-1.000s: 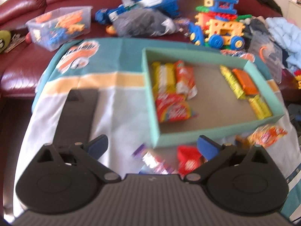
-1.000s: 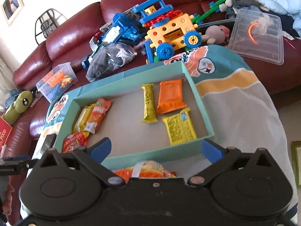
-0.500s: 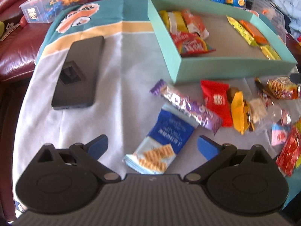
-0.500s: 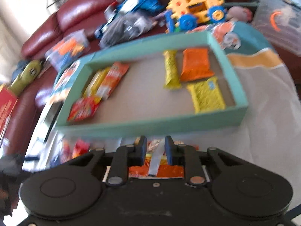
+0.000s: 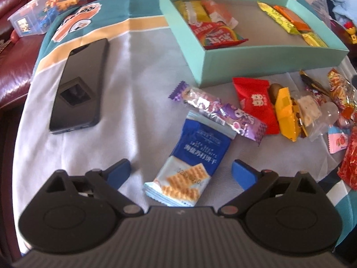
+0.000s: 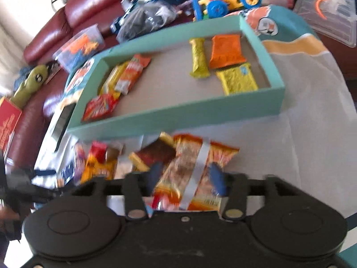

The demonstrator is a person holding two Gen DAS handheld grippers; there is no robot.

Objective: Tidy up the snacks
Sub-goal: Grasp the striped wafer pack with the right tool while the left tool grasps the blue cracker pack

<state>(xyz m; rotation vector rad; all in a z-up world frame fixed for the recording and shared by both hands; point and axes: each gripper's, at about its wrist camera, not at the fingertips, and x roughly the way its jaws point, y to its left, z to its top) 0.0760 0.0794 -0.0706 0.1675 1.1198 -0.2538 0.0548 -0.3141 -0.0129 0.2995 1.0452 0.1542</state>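
Left gripper (image 5: 180, 172): my jaws stand wide, narrowed a touch in the last half second, one blue finger (image 5: 118, 172) on each side of the blue biscuit packet (image 5: 196, 156) without pressing it. A second ago this view showed mostly the tray; now I look down on the cloth and the loose snacks.

Blue biscuit packet: flat on the white cloth (image 5: 138, 84), its upper end tucked under the purple wrapper (image 5: 223, 109).

Right gripper (image 6: 185, 176): a second ago my jaws were wide, half a second ago nearly closed, and they have just been opening again. The orange snack packet (image 6: 194, 163) with its silver stripe lies between my fingers. The view is blurred, so I cannot tell whether the pads touch it.

Teal tray (image 5: 256, 60): on the cloth, beyond the loose pile. Left end holds yellow, orange and red packets; right end holds a yellow bar (image 6: 198, 58), an orange packet (image 6: 226, 51) and a yellow packet (image 6: 237, 80). Same contents as a second ago.

Loose snacks: a red packet (image 5: 254, 102), a yellow one (image 5: 286, 114) and others lie beside the tray's near wall — closer in my views than before.

Phone (image 5: 80, 84): dark, flat on the cloth, left of the tray and well apart from the snacks.
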